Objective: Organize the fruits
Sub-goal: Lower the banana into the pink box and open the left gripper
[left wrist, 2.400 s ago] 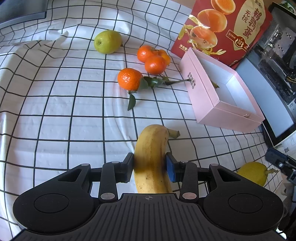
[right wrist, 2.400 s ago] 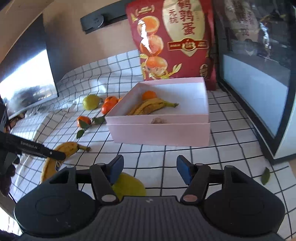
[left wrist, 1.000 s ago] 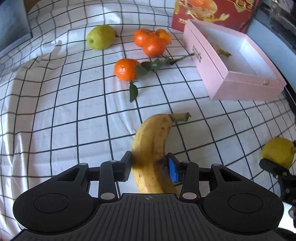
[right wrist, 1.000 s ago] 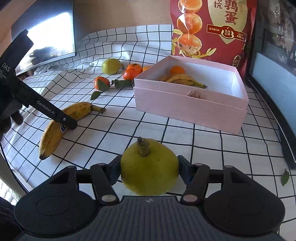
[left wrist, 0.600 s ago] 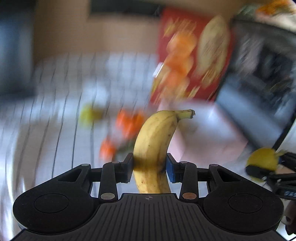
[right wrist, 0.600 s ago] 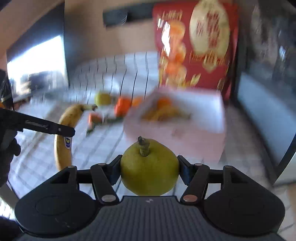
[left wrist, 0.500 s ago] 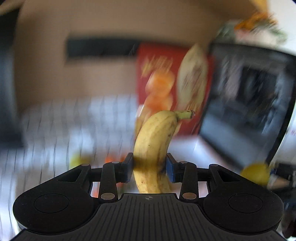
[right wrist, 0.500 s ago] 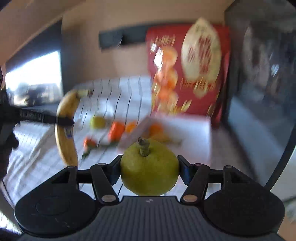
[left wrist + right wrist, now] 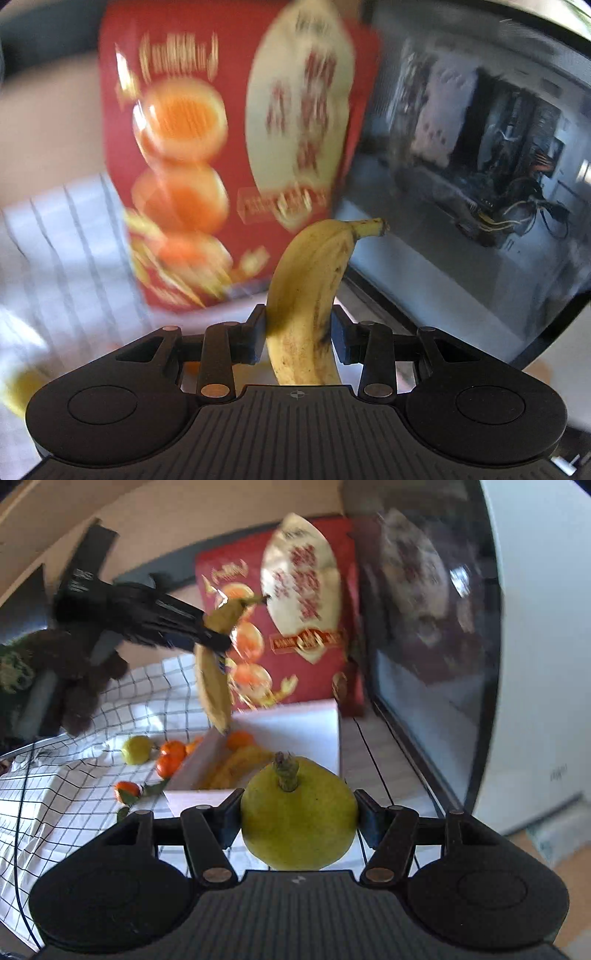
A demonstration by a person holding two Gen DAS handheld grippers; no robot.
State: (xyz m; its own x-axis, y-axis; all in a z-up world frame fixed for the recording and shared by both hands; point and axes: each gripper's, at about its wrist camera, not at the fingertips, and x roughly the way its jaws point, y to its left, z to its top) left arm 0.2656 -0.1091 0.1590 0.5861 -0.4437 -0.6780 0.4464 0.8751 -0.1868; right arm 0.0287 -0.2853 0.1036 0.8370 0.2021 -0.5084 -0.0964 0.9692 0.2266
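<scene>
My left gripper (image 9: 298, 338) is shut on a yellow banana (image 9: 306, 295), its stem pointing up and right. Seen from the right wrist, that banana (image 9: 214, 672) hangs in the air above the near left corner of the pink box (image 9: 295, 723), held by the left gripper (image 9: 212, 637). My right gripper (image 9: 297, 821) is shut on a green pear (image 9: 297, 816), stem up, just short of the box. Inside the box lie bananas (image 9: 236, 764) and a tangerine (image 9: 240, 738). On the checked cloth (image 9: 74, 775) left of the box sit another green pear (image 9: 136, 749) and tangerines (image 9: 170, 760).
A tall red snack bag (image 9: 295, 627) stands behind the box; it fills the blurred left wrist view as the red snack bag (image 9: 229, 147). A dark glass-fronted appliance (image 9: 424, 646) borders the right. A person's dark-gloved hand (image 9: 85, 679) holds the left tool. A leafy tangerine (image 9: 125, 790) lies nearer.
The left gripper lifted the banana off the cloth and swung it up towards the box and red bag. The right gripper rose with the pear and neared the box.
</scene>
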